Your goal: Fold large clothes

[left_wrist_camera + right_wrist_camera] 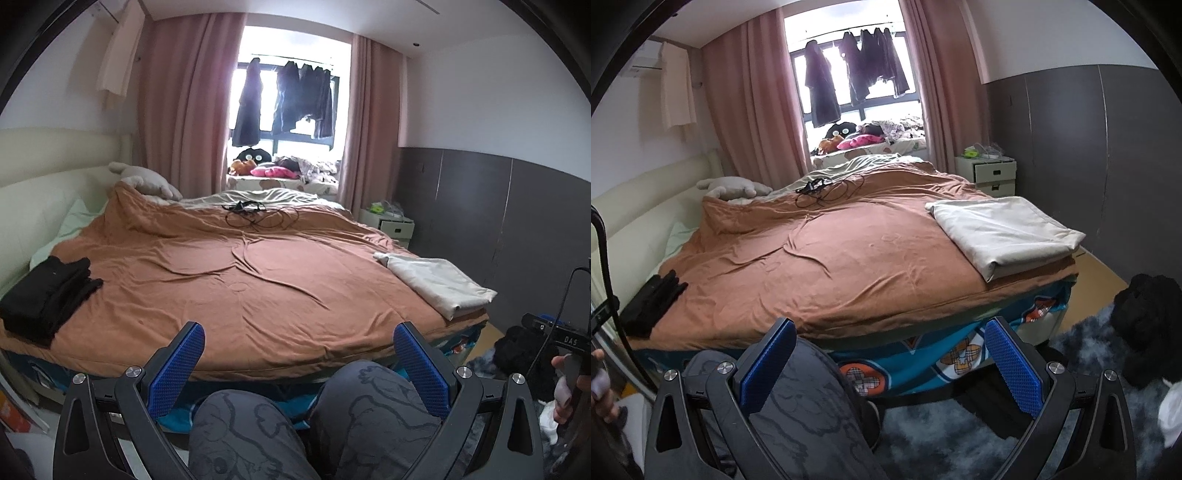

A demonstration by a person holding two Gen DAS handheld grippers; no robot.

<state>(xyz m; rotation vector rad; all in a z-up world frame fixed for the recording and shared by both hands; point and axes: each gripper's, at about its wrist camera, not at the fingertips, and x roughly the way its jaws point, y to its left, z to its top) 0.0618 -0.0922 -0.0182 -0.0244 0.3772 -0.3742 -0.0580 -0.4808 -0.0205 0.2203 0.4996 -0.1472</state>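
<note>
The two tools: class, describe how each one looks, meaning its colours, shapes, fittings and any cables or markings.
Both tools, left tool and right tool, match: black angular linkage arms with triangular cut-outs, round silver bolts at the joints, and two flat fingers faced with blue dimpled pads. A black cable runs beside the left tool, and white "DAS" lettering marks the right one.

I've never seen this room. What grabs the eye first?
The big orange-brown bedspread fills the middle, with folded black clothes on its near left corner and a folded cream cloth on its right edge. Dark garments hang in the bright window behind. Both claws are open and empty.
</note>
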